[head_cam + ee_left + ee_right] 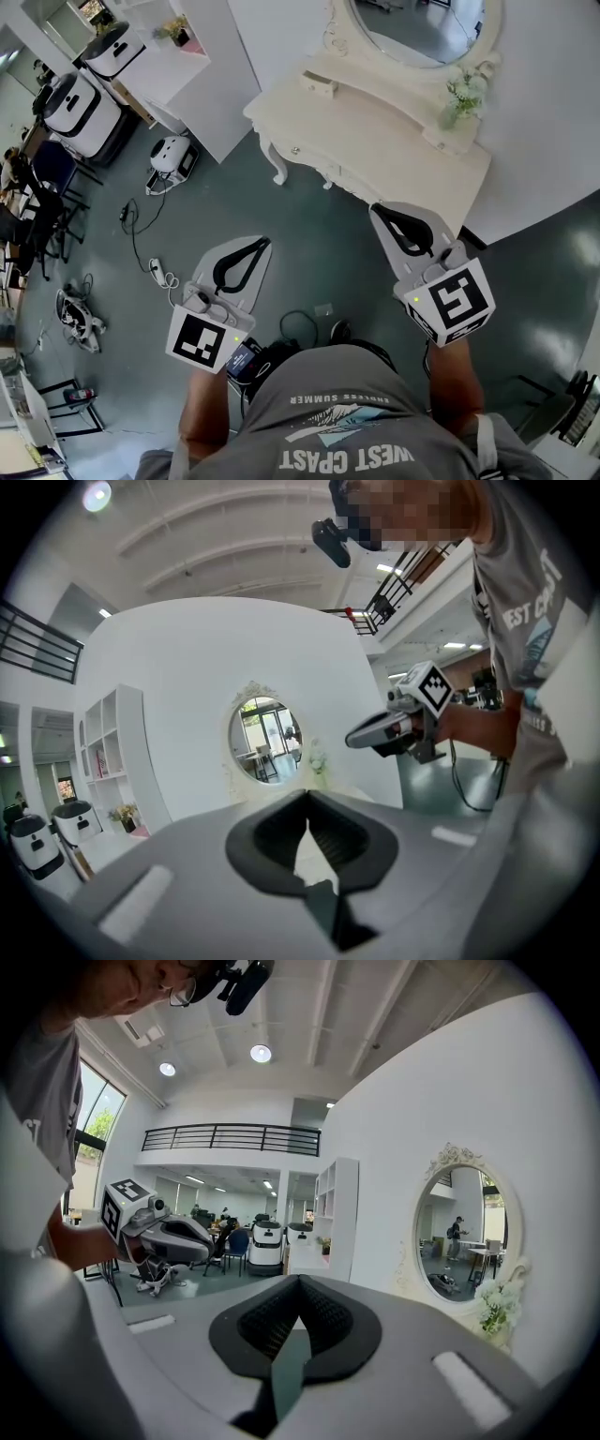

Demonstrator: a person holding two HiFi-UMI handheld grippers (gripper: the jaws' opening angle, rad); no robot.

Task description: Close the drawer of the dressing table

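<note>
Approach only: nothing shut yet, by the look of it.

Ahead of both claws in the head view: the dressing table [394,122], well apart from either tip and untouched. On its raised back shelf, ahead and to the left of the right gripper [377,210]: a small drawer [319,83], seemingly standing out from its slot. Judged to be the one to shut, though too small to be sure. Left to do: all of it, from closing the gap to setting a tip on the drawer front and pushing in. Left gripper [262,243]: pressed together, tips meeting, nothing pinched, oval mirror [264,740] straight ahead and far off. Right gripper: likewise pressed together and empty, with the same mirror and a flower sprig [495,1309] off to its right, touching neither.
</note>
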